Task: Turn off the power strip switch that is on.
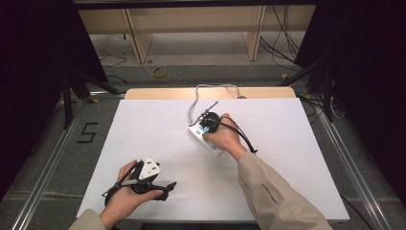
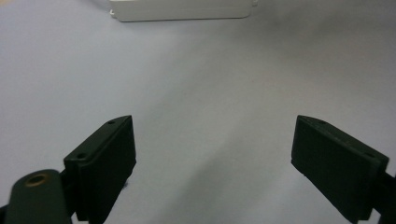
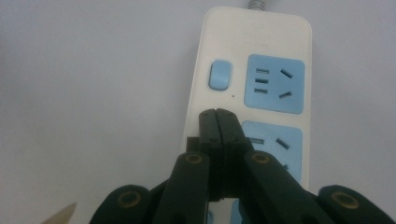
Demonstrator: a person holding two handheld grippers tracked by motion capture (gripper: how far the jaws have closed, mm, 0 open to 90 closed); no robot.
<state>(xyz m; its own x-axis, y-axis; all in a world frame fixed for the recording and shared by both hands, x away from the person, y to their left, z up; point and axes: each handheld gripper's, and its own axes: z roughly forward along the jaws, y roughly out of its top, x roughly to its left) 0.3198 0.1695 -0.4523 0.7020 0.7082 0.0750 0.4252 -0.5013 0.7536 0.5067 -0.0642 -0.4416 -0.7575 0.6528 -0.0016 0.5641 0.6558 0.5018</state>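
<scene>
left hand-held gripper (image 1: 160, 189): rests low near the front left of the desk (image 1: 143, 124), jaws wide apart with nothing between them. it lies well apart from the power strip (image 1: 207, 140).

power strip: one unit, lying flat near the middle of the desk, its grey cable (image 1: 201, 93) running toward the far edge. the casing is judged rigid, light and smooth, so it is likely to slide under a sideways push. one blue rocker switch (image 3: 220, 74) and at least two blue sockets are visible. take hold across the long sides.

right hand-held gripper (image 3: 217, 114): jaws pressed together, holding nothing, tips over the strip just below the switch.
</scene>
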